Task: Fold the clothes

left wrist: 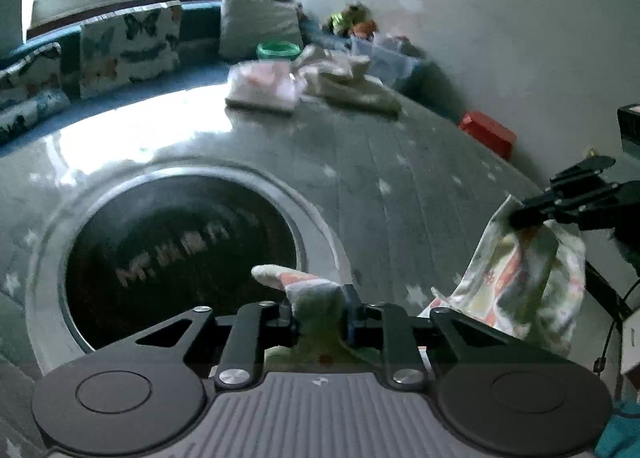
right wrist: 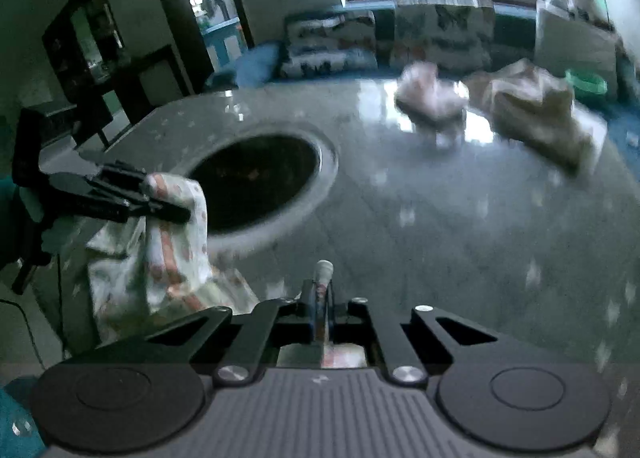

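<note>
I hold one patterned white garment with orange and green print [left wrist: 520,278] between both grippers, above the near edge of the grey table [left wrist: 380,161]. My left gripper [left wrist: 318,312] is shut on a bunched corner of it. My right gripper [right wrist: 320,308] is shut on another edge, pinched thin between its jaws. In the right wrist view the garment [right wrist: 168,258] hangs down from the left gripper [right wrist: 160,205]. In the left wrist view the right gripper [left wrist: 532,213] shows at the right, with cloth draped below it.
A round dark inset [left wrist: 180,254] sits in the table in front of me. A folded pink garment [left wrist: 264,85] and a beige pile [left wrist: 352,85] lie at the far side. A green bowl [left wrist: 278,49], cushions [left wrist: 128,45] and a red box [left wrist: 488,133] are beyond.
</note>
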Available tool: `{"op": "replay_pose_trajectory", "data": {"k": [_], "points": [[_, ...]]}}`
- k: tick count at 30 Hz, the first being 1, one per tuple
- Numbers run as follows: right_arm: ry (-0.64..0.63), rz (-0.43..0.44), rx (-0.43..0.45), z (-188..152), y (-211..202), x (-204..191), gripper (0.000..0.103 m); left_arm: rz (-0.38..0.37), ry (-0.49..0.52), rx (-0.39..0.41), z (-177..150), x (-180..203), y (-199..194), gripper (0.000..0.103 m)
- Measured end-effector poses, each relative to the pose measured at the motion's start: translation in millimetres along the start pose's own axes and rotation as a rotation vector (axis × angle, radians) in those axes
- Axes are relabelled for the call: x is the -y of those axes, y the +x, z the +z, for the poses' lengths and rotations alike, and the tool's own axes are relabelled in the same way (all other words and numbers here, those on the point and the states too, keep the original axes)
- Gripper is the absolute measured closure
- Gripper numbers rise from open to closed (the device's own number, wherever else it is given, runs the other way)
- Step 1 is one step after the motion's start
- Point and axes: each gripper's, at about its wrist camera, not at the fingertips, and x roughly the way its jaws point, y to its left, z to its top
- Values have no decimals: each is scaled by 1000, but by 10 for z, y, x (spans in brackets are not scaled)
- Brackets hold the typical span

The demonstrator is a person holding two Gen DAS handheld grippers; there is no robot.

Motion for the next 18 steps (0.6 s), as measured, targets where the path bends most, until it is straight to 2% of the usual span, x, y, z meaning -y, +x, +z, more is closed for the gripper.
{"op": "replay_pose_trajectory", "data": {"k": [3,6,9,11,12,13,14,15,16,18], "points": [[-52,-33,64,298,57,15,99,46,-25,59,137,-118,-4,83],[-82,-95,140,577,123,70,99,97,-70,162,288,-285,-17,83],[-86,-189,218,777,257,169,99,197,-125,268,369,-474,43,81],[-74,-247,193,780,433,255,92,242,-166,265,378,-602,160,67],[-67,-275,174,765,523,291,92,267,-186,260,380,-664,222,57],[-60,-303,155,750,612,327,90,294,-204,240,366,-714,293,57],[-52,-331,136,734,701,363,82,300,-212,221,344,-744,343,57],[-51,-342,115,706,773,379,81,291,-215,203,324,-763,372,57],[-59,-325,92,657,817,362,80,280,-214,180,308,-773,400,54],[-70,-290,48,571,903,328,74,282,-204,150,283,-772,455,48]]}}
